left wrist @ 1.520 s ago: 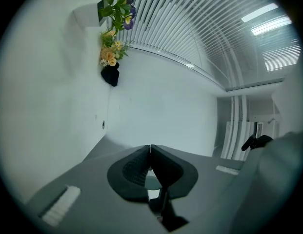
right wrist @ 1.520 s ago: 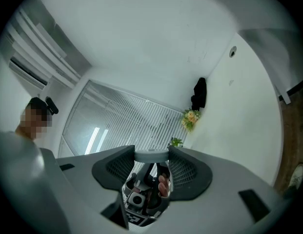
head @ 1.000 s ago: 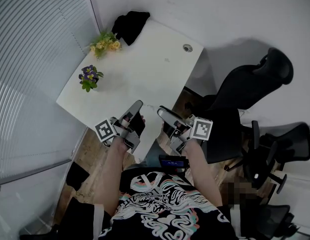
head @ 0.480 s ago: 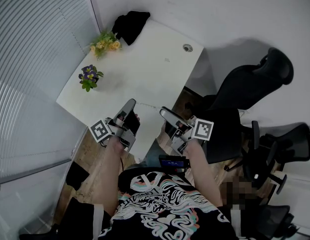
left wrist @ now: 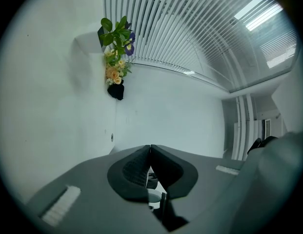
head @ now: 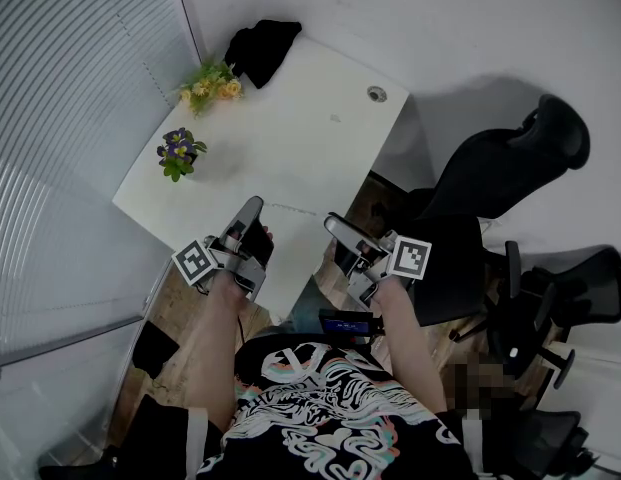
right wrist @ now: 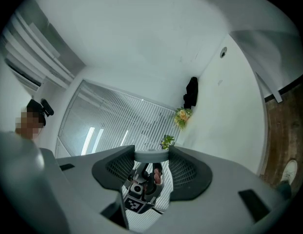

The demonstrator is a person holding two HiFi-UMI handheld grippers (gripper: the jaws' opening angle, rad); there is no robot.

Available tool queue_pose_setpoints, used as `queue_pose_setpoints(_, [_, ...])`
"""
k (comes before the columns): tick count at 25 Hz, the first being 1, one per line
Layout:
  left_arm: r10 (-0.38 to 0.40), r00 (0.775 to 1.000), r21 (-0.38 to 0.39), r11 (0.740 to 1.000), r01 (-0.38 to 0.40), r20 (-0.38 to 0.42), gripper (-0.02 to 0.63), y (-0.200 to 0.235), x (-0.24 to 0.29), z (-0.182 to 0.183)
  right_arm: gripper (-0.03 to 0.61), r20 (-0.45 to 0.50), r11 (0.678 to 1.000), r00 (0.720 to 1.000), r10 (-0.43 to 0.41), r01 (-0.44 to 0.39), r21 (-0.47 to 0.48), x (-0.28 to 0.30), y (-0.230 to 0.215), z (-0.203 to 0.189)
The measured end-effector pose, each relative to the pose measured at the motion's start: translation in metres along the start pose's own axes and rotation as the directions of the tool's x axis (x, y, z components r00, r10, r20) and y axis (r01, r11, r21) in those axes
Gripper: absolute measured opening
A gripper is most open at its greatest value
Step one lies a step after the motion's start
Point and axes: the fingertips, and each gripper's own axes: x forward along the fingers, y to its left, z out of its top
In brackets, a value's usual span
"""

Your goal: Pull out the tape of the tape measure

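We note the right claw [head: 333, 221] clamped on the tape measure [right wrist: 151, 156] just off the counter's [head: 290, 138] near edge, anchoring it. The left claw [head: 256, 204] is clenched on the tape [head: 295, 209], which we judge drawn taut above that edge.

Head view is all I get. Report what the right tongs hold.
Observer: In the right gripper view, the right tongs are clamped on a grey round case, the tape measure, which is wedged between the pads.
Operator: Now the other side.
Observer: In the left gripper view, the left tongs are shut with tips touching. I cannot make out a tape end between them.
Operator: Say what the right camera sees past the case.
Observer: Below the tape measure it sees the marker cube of the left tongs, with window blinds behind.
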Motion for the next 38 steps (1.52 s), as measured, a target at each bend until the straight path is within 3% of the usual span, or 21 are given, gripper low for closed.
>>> queue_pose_setpoints(15, [0.039, 0.999, -0.014, 0.999, -0.039, 0.003, 0.003, 0.011, -0.002, 0.001, 0.219, -0.06, 1.0, 0.998, -0.018, 0.019, 0.023, -0.004, -0.013, -0.011])
queue_pose_setpoints(20, [0.045, 0.997, -0.039, 0.998, -0.042, 0.061, 0.003, 0.013, -0.011, 0.016, 0.221, -0.058, 0.998, 0.997, -0.042, 0.044, 0.042, -0.009, -0.021, -0.012])
queue_pose_setpoints(38, [0.087, 0.99, 0.006, 0.996, -0.089, 0.108, 0.003, 0.016, -0.036, 0.04, 0.22, -0.11, 0.996, 0.991, -0.074, 0.08, 0.048, -0.013, -0.03, -0.018])
